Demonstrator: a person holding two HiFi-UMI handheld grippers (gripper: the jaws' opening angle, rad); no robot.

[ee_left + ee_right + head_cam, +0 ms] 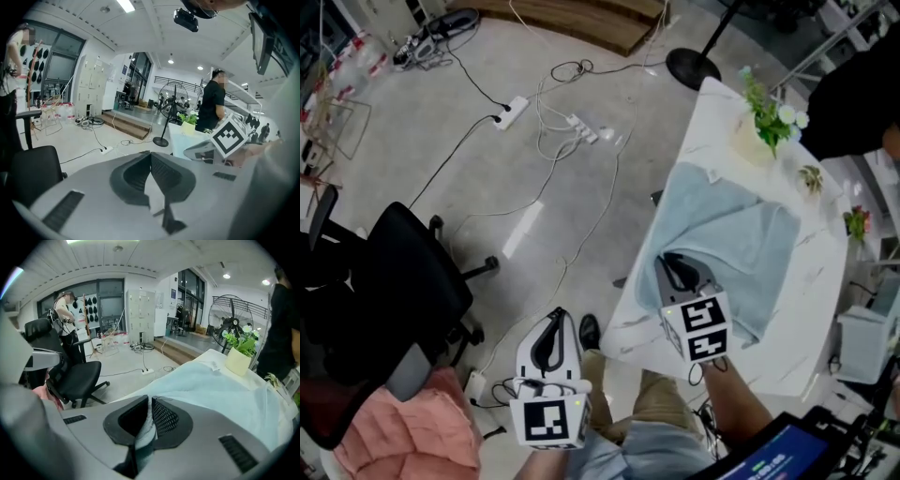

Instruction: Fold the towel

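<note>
Clamping my right gripper (675,269) fingers (164,418) on the near edge of the light-blue towel (741,234) over the white bench (811,309); left gripper (553,328) fingers (166,174) together, empty, beside the bench, above the floor (394,159).

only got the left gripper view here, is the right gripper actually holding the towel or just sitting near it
observer: It is holding it. In the right gripper view the right gripper has its jaws closed on a fold of the light blue towel.
operator: ok and how does the towel lie on the table, flat or not
observer: Not flat. In the head view it covers the middle of the white table, rumpled, with part of it lying doubled over, and the right gripper grips it at the edge nearest the person.
</note>
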